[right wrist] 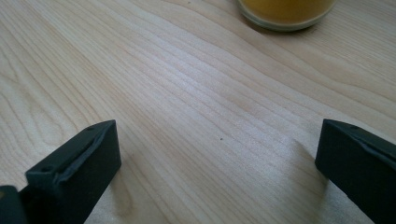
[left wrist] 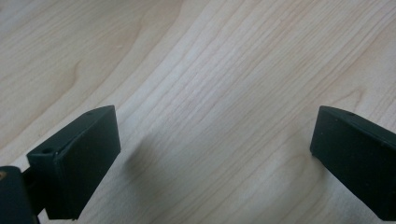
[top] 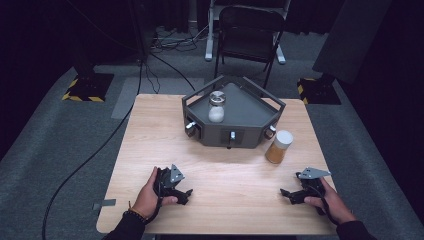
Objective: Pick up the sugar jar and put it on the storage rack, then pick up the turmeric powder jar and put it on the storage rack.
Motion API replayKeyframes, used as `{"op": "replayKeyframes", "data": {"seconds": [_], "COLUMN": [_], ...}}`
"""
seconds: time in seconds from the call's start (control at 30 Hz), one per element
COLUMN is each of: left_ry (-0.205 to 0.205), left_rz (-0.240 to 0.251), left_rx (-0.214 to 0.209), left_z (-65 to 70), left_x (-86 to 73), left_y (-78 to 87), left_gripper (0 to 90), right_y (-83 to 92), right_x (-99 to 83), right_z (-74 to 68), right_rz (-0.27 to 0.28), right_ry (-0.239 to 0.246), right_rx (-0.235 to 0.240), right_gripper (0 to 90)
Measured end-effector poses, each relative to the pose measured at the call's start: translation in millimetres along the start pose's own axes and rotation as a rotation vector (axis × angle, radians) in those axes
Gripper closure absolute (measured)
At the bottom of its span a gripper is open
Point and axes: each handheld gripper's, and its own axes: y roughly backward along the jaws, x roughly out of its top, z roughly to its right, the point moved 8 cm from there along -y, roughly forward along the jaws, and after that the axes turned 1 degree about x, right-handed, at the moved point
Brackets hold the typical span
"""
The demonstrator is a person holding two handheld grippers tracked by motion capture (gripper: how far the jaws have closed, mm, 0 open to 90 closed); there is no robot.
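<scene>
Both tongs, left (top: 186, 192) and right (top: 285, 193), rest released near bench (top: 235, 170) front edge, right nearest the orange jar (top: 278, 146), probably staged for pickup.

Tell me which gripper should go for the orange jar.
Right. The right gripper, jaws open, lies nearer the orange jar, whose base shows ahead in its own view. The left gripper sits farther across the table.

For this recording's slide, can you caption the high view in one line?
Two open grippers, left and right, rest on a wooden table before a grey stand holding a white-filled jar, an orange jar beside it.
</scene>
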Motion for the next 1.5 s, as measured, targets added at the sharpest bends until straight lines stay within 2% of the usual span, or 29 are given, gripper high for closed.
{"op": "replayKeyframes", "data": {"seconds": [0.13, 0.3, 0.43, 1.5], "left_ry": [0.042, 0.046, 0.038, 0.035], "left_rz": [-0.004, -0.003, 0.020, 0.020], "left_rx": [-0.030, -0.033, -0.039, -0.042], "left_z": [-7.2, -8.2, -9.8, -11.6], "left_x": [-3.8, -5.2, -9.1, -9.2], "left_y": [0.2, 0.6, 0.3, 0.1], "left_gripper": [1.0, 0.2, 0.0, 0.0], "right_y": [0.0, 0.0, 0.0, 1.5], "right_x": [0.0, 0.0, 0.0, -1.5], "right_z": [0.0, 0.0, 0.0, -0.1], "right_rz": [0.000, 0.000, 0.000, 0.000], "right_ry": [0.000, 0.000, 0.000, -0.004], "right_rx": [0.000, 0.000, 0.000, -0.004], "right_gripper": [0.0, 0.0, 0.0, 0.0]}}
